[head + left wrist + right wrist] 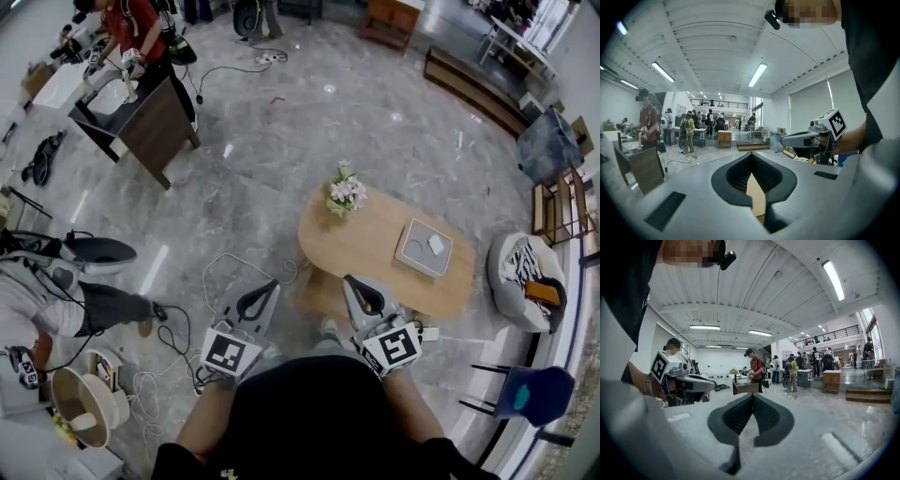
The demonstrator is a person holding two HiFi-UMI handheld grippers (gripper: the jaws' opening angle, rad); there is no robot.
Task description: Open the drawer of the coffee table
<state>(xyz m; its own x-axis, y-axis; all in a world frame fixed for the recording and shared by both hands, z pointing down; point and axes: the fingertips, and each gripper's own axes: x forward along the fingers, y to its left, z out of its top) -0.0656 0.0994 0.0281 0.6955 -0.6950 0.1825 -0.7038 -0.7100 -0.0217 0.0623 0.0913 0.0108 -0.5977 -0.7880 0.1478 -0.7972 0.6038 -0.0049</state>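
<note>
Both tongs are held level over the marble floor (281, 131). The left tongs (266, 291) and the right tongs (353, 284) are each pressed together on nothing. The oval coffee table (375, 267) stands just ahead of them, carrying flowers (345, 192) and a grey tray (424, 247).

i'm counting one coffee table (366, 248), one bunch of flowers (345, 192), one tray (412, 255). two grippers in view for me: left gripper (270, 287), right gripper (351, 281).
</note>
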